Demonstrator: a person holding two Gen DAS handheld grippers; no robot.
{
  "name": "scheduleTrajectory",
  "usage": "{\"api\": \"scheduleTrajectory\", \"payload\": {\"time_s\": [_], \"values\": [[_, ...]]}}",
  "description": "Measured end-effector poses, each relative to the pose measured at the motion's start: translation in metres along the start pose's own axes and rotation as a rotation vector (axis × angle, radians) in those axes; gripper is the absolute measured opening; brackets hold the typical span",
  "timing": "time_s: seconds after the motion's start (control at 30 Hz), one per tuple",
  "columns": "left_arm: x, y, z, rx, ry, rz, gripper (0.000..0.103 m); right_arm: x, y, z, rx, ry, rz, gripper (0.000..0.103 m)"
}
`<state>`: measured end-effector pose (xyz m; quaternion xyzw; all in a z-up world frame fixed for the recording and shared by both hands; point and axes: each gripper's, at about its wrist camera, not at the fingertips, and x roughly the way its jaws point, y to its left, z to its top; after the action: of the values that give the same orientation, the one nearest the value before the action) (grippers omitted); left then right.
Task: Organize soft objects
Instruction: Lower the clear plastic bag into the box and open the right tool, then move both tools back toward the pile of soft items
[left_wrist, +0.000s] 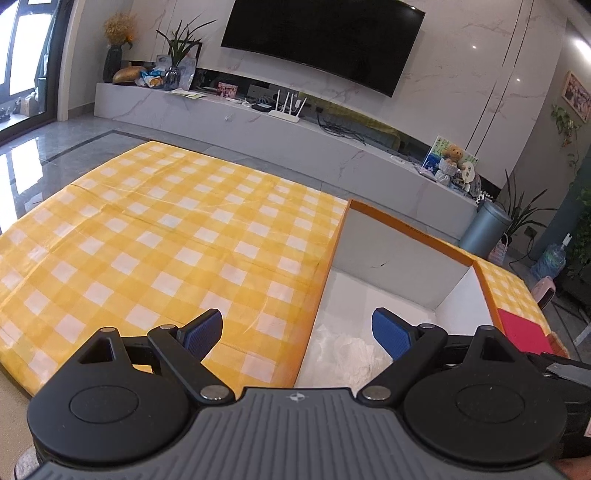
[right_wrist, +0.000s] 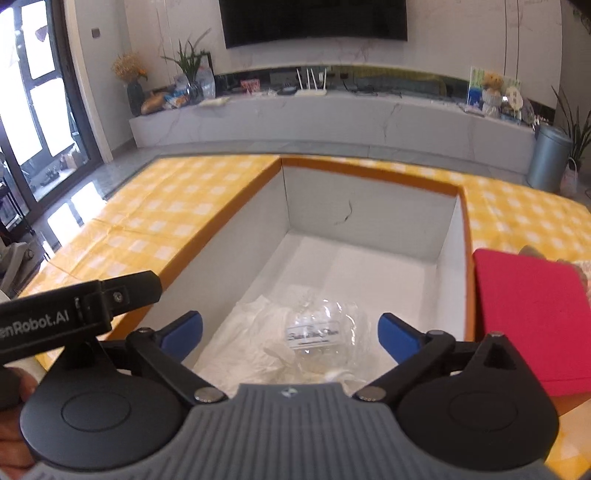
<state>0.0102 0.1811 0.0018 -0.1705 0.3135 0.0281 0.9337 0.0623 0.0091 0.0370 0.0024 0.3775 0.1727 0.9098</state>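
Two grippers show, one per view, and we see both with their blue pads spread wide and nothing between them. In the left wrist view our left gripper (left_wrist: 297, 334) hovers over the left wall of one orange-rimmed box (left_wrist: 338, 236), which sits on the bench under a yellow checked cloth (left_wrist: 155, 229). Only a pale crumpled patch shows in the box bottom there, partly hidden behind the right pad, and we cannot make out what it is.

From the right wrist view our right gripper (right_wrist: 290, 336) hangs above the box (right_wrist: 369, 173), and one soft white bundle in a clear wrapper (right_wrist: 314, 332) lies on the box floor at lower centre of the frame, below the gap between the pads and untouched by them. Its label is too blurred to read, and its near edge is cut off by the gripper body. One red cloth (right_wrist: 528, 317) lies outside the box wall at the right edge, touching the rim.
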Motion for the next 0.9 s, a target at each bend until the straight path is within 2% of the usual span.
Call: {"api": "scheduleTrajectory", "payload": {"time_s": [0.17,0.3,0.43,0.6,0.7,0.9], "values": [[-0.007,0.004,0.003,-0.073,-0.033,-0.067,0.103,-0.026,-0.013,0.004,-0.010,-0.138,-0.036,0.100],[-0.018,-0.002,0.004,-0.046,-0.114,-0.083,0.103,-0.051,-0.032,0.010,0.014,-0.192,-0.037,0.100],[-0.023,-0.005,0.007,-0.090,-0.145,-0.138,0.103,-0.077,-0.055,0.014,0.021,-0.243,-0.090,0.100],[-0.018,-0.012,0.004,-0.070,-0.137,-0.174,0.103,-0.112,-0.086,0.015,-0.009,-0.309,-0.204,0.100],[-0.014,-0.020,0.003,-0.044,-0.127,-0.153,0.103,-0.130,-0.111,0.012,-0.017,-0.330,-0.284,0.100],[-0.015,-0.041,0.000,0.043,-0.125,-0.105,0.103,-0.152,-0.170,0.000,0.007,-0.312,-0.478,0.100]]}}
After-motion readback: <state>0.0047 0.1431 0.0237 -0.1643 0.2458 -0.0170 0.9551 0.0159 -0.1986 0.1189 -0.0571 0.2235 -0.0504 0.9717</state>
